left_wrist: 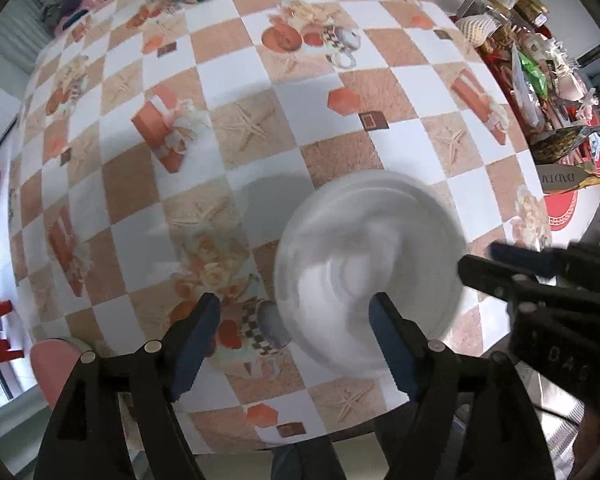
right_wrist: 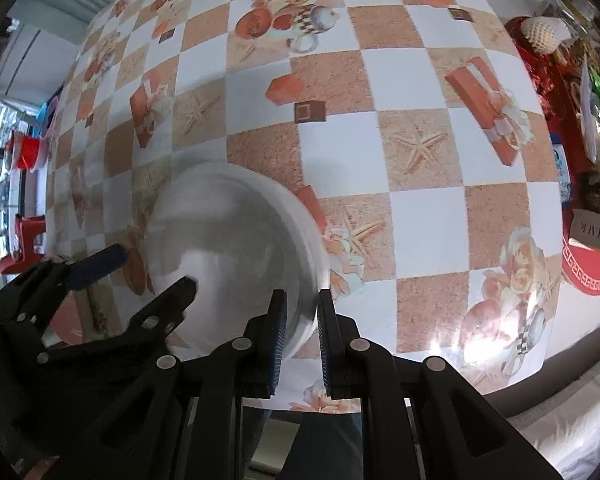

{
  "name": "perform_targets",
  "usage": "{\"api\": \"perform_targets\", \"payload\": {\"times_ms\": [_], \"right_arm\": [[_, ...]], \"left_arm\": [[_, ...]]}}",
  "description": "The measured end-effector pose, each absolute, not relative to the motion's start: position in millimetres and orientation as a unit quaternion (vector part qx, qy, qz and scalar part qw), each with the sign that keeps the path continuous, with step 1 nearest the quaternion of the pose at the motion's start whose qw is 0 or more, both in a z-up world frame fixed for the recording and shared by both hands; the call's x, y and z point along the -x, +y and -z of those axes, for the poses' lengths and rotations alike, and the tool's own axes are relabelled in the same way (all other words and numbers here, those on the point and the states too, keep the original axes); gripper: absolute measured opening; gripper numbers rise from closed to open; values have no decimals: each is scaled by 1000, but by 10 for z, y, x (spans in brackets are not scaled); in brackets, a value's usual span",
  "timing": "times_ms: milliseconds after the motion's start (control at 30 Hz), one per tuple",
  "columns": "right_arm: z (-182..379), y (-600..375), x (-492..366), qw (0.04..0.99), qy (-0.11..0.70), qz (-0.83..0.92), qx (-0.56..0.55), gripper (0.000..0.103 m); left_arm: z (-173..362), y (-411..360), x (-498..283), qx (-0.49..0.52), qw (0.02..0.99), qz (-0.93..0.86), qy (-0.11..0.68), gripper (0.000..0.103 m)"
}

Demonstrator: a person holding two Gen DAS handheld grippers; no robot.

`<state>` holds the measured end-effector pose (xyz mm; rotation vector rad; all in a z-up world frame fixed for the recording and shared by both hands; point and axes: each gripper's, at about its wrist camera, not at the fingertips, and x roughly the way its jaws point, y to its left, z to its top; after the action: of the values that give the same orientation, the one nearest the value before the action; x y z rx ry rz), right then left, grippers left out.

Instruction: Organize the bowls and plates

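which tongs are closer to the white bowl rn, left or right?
Right. The right tongs are shut on the rim of the white bowl. The left tongs are open: one finger overlaps the bowl, the other stands beside it, neither pressing on it.

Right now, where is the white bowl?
The white bowl sits near the table's near edge, clamped at its rim by the right gripper, with the open left gripper beside it.

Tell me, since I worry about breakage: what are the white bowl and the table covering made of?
White bowl: looks like glazed ceramic or melamine, smooth and opaque with a soft sheen; blur leaves it open. Table covering: probably wipe-clean vinyl, a printed checker pattern with glossy glare.
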<state>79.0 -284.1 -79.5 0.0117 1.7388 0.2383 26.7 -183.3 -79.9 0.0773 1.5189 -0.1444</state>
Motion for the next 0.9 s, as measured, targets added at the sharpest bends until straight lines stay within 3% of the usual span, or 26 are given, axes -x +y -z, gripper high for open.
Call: {"api": "perform_targets", "payload": {"times_ms": [33, 67, 133, 233, 267, 533, 900], "right_arm": [[771, -2874, -791, 642, 760, -101, -7, 32], [746, -2904, -792, 644, 759, -98, -9, 63], [668, -2981, -784, 654, 751, -88, -15, 96], [547, -3039, -754, 661, 745, -86, -25, 98], [503, -3038, -735, 664, 742, -85, -20, 102], [253, -2957, -570, 671, 735, -96, -20, 102], [283, -2988, -510, 656, 749, -71, -63, 102]], "left_arm": [[757, -1801, -245, -36, 722, 65, 688, 81], [711, -1761, -221, -28, 722, 70, 688, 81], [636, -1699, -189, -15, 722, 77, 687, 87], [524, -1640, -158, -23, 726, 81, 683, 103], [493, -1619, -140, -23, 724, 88, 684, 103], [438, -1671, 31, -65, 694, 100, 710, 103], [232, -1555, -122, -87, 717, 88, 687, 103]]}}
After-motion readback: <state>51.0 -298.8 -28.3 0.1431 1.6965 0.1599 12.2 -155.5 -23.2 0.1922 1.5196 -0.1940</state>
